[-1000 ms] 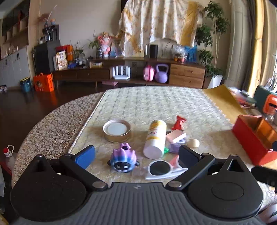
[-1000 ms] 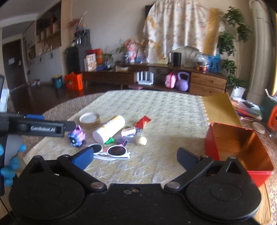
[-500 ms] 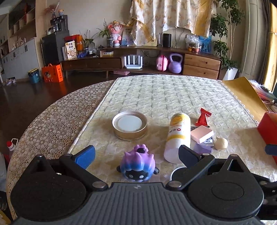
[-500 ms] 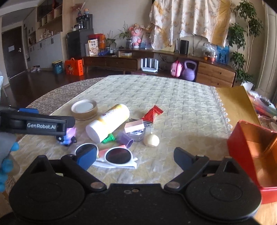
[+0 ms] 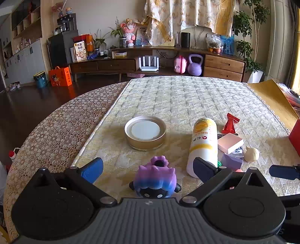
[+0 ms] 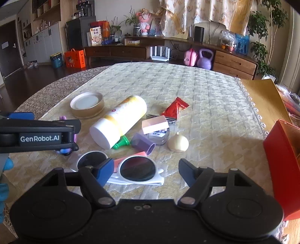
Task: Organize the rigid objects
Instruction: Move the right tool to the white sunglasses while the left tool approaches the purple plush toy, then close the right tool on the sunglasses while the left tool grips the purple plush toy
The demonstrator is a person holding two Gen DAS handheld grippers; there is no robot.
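Quilted table cover w/ clutter; sideboard behind.

I see a long wooden cabinet by the far wall, a pale curtain above it, a tall green plant on the right, and a dark shiny floor. Sun lights the room.

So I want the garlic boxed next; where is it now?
The garlic bulb lies at the pile's right edge in the right wrist view, beside the purple tube, with bare cloth between it and the red box.
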